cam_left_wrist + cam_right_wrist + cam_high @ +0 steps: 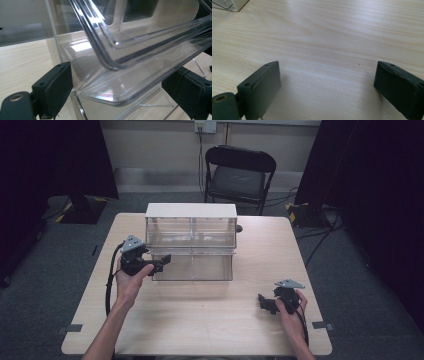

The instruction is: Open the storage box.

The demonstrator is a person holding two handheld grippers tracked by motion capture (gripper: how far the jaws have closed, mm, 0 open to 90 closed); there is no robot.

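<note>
Clear plastic drawer at the left gripper's jaws

Clear plastic drawer (pixel 192 266), tilted out low at the front of a see-through cabinet (pixel 191 232) mid-table (pixel 200 320), has its left corner lip between the left gripper (pixel 162 261) jaws; whether they press it is unclear. Right gripper (pixel 263 303) rests near the right front edge, jaws wide apart over bare wood.

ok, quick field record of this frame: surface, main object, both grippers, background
surface: light wooden table
main object: clear plastic drawer unit with white top, lower drawer pulled forward
left gripper: at the lower drawer's left front corner, jaws on either side of its clear rim; contact unclear
right gripper: jaws open over bare table, nothing between them
background: black folding chair behind the table
</note>
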